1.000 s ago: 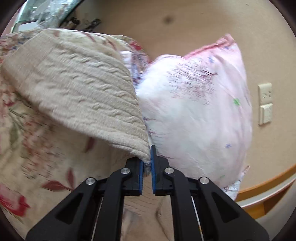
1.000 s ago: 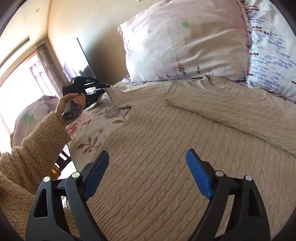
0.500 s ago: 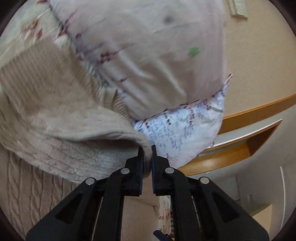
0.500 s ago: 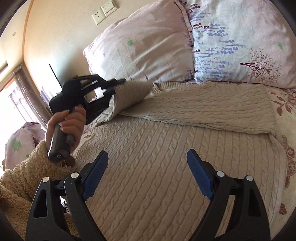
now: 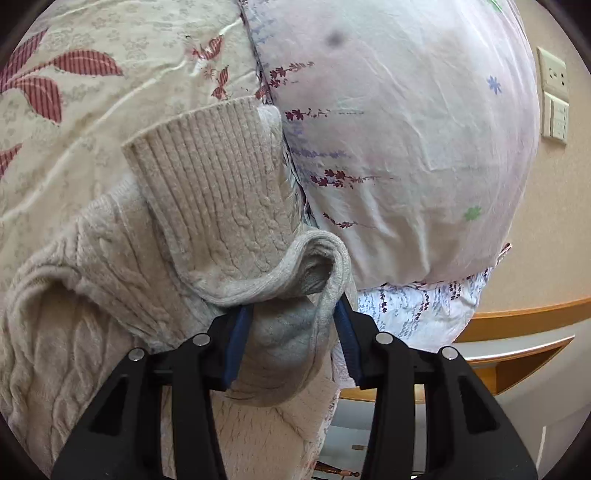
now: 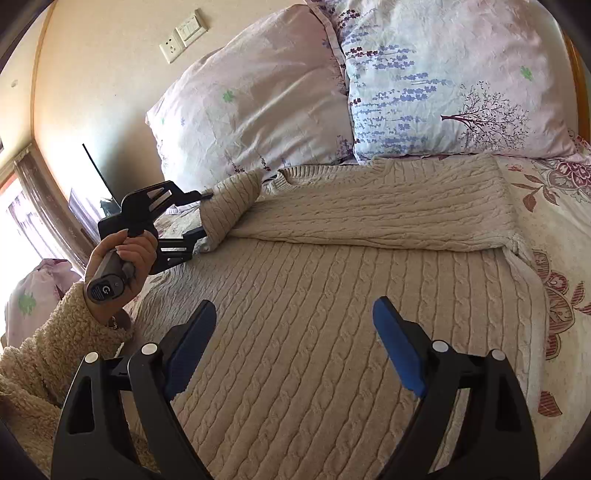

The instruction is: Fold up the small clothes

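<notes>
We are working on a beige cable-knit sweater (image 6: 332, 332) that is lying flat on the bed's floral sheet (image 6: 554, 229), filling the middle of the right wrist view, with its neckline at twelve o'clock just below two pillows (image 6: 258, 96). The right-hand sleeve (image 6: 388, 218) is lying folded across the chest.

Our left gripper (image 5: 291, 332) is sitting at nine o'clock in the right wrist view, where our left hand (image 6: 123, 254) in a fleecy cuff (image 6: 62, 332) is gripping its handle. Its jaws are opening, and a bunched fold of the left sleeve (image 5: 229, 206) is lying between the blue pads (image 5: 236, 339). From its own camera we cannot tell whether the pads are pressing on the knit or just standing beside it. The ribbed cuff of that sleeve is pointing toward eleven o'clock over the sheet, with a pillow (image 5: 406, 147) bulging at one o'clock and touching the sleeve's edge.

Our right gripper (image 6: 295, 354) is hovering at six o'clock over the sweater's lower body, its jaws standing wide with nothing between them.

A wall socket and switch (image 6: 184, 33) are showing at eleven o'clock, above the pillows.
</notes>
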Tool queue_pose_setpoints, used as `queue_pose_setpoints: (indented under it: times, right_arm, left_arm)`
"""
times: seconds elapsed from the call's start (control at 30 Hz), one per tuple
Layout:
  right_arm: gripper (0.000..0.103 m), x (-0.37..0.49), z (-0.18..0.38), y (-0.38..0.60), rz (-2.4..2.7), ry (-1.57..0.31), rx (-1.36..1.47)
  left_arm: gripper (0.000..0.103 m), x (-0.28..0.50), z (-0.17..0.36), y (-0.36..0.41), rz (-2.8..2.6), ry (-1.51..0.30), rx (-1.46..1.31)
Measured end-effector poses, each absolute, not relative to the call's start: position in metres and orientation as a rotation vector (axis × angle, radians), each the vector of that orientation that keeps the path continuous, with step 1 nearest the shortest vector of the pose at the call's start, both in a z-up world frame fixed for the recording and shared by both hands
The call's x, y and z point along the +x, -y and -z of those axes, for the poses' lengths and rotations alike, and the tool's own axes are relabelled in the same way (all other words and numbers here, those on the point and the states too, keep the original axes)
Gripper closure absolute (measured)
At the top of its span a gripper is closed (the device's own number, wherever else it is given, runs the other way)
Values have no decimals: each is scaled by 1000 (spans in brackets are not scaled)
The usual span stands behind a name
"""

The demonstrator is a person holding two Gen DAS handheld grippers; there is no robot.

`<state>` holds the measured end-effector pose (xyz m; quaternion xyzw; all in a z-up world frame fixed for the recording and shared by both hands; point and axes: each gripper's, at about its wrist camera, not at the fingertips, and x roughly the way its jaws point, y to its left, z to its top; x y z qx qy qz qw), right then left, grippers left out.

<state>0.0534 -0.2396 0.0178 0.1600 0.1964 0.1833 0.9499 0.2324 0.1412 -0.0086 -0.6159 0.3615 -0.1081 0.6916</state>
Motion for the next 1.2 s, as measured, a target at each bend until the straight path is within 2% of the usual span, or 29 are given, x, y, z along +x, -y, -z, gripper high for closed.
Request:
queue_pose_setpoints:
  times: [0.07, 0.1, 0.23, 0.4, 0.47, 0.53, 0.6, 0.7, 0.87, 0.97, 1.03, 1.1, 1.2]
  right_arm:
    - [14, 52, -15, 242, -365, -404, 332]
    - [14, 52, -14, 243, -360, -405, 335]
    - [14, 54, -11, 250, -345, -408, 357]
    - [14, 50, -10, 253, -331, -406, 355]
    - [14, 48, -9, 253, -324, -404, 347]
    - [14, 46, -10, 253, -324, -399, 343]
    - [14, 46, -11, 254, -322, -394, 339]
    - [14, 43, -12, 257, -311, -385, 334]
    - [14, 36, -13, 273, -274, -350, 354]
    - [14, 31, -14, 291, -246, -329, 395]
    - [14, 30, -13, 306, -232, -322, 445]
    - [15, 30, -12, 322, -221, -321, 505]
    - [16, 34, -17, 341, -237, -315, 583]
  left_arm:
    - [53, 232, 11, -137, 281, -812, -1399]
    - [46, 233, 11, -132, 309, -831, -1377]
    - [44, 231, 12, -112, 350, -858, -1366]
    - [44, 231, 9, -119, 274, -806, -1394]
    - [51, 229, 15, -129, 200, -795, -1440]
    - [76, 227, 21, -140, 116, -790, -1485]
    - [93, 229, 20, -143, 60, -787, -1487]
    - [94, 243, -11, -128, 67, -748, -1324]
    - [95, 276, -75, -29, 358, -781, -882]
    - [92, 275, -83, 63, 577, -878, -532]
    - [78, 264, -71, 118, 683, -946, -330]
    - [73, 252, -54, 149, 757, -1021, -240]
    - [68, 247, -42, 145, 831, -1099, -307]
